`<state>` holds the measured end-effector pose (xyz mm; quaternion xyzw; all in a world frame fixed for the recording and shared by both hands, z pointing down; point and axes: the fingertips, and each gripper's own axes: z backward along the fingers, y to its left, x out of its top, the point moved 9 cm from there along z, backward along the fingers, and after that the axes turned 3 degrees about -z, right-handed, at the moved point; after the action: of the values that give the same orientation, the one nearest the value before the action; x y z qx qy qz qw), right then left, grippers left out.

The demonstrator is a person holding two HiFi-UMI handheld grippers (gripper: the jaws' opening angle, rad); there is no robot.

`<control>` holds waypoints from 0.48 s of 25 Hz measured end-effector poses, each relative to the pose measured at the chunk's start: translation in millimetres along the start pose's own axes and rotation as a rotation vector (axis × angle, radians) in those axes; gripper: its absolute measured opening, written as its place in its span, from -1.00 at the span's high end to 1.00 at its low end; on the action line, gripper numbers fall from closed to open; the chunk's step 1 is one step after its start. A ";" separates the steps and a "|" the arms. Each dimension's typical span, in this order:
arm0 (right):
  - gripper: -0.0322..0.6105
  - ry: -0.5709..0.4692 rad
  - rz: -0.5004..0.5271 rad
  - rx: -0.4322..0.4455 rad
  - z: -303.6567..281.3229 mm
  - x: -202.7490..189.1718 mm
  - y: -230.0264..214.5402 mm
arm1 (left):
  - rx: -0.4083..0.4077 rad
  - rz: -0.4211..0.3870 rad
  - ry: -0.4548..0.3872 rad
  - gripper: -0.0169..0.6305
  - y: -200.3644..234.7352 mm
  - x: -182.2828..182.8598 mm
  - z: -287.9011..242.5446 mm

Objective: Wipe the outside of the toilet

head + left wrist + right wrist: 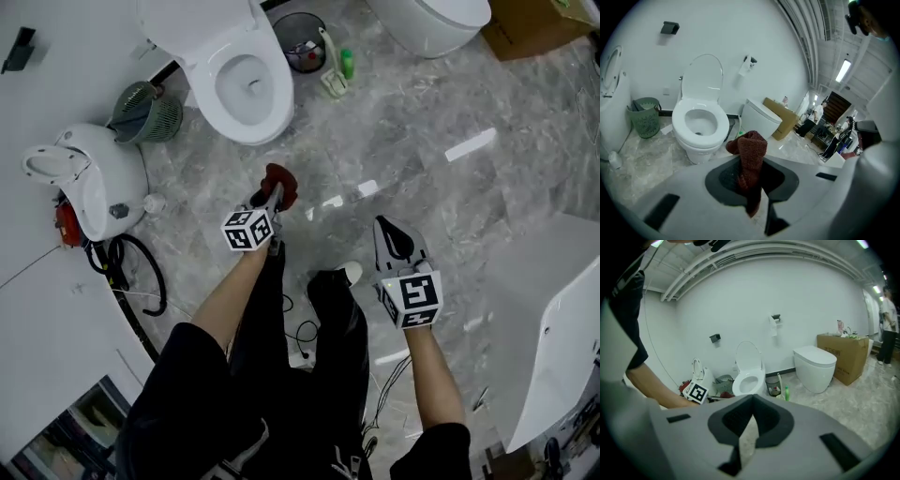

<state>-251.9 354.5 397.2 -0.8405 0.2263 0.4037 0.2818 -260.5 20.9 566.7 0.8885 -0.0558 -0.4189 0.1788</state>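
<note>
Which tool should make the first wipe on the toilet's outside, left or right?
Left. The left tool is shut on the dark red cloth and sits nearer the open toilet. The right tool is shut with nothing in it and hangs farther back.

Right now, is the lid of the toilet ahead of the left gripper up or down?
Up. The lid of the toilet stands upright against the wall, its bowl exposed.

Left tongs [751, 174] at lower centre, clamped on dark red cloth [751, 146]; cloth bunched above tips, tail hanging below. White toilet [700, 123], lid up, left of centre. Green basket [646, 116] at far left.
</note>
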 end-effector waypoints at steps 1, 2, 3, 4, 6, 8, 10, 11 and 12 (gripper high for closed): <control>0.89 -0.010 -0.004 -0.001 9.8 13.1 -3.9 | 0.009 0.000 -0.008 0.77 -11.0 11.5 9.0; 0.89 -0.021 -0.013 -0.002 17.7 26.2 -8.1 | 0.019 0.001 -0.017 0.77 -21.4 23.2 16.2; 0.89 -0.031 -0.024 -0.003 24.6 38.9 -13.0 | 0.028 0.005 -0.025 0.77 -32.7 33.4 21.1; 0.89 -0.039 -0.033 -0.004 30.9 50.7 -18.9 | 0.032 0.011 -0.030 0.76 -45.4 41.1 23.3; 0.89 -0.052 -0.042 -0.010 38.6 72.4 -31.2 | 0.036 0.025 -0.044 0.76 -71.1 51.5 21.2; 0.89 -0.065 -0.045 -0.007 37.0 92.9 -37.2 | 0.047 0.035 -0.071 0.76 -87.8 62.2 19.3; 0.89 -0.067 -0.023 0.017 30.2 113.2 -38.0 | 0.058 0.032 -0.087 0.76 -99.3 72.0 18.4; 0.89 -0.064 -0.002 0.034 24.9 124.4 -39.4 | 0.064 0.025 -0.091 0.76 -104.7 77.8 15.0; 0.89 -0.061 0.022 0.054 18.4 136.1 -41.5 | 0.068 0.016 -0.093 0.76 -110.0 84.6 9.8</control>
<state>-159.1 376.4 290.1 -0.8174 0.2376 0.4259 0.3067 -219.2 99.6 459.6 0.8731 -0.0856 -0.4563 0.1491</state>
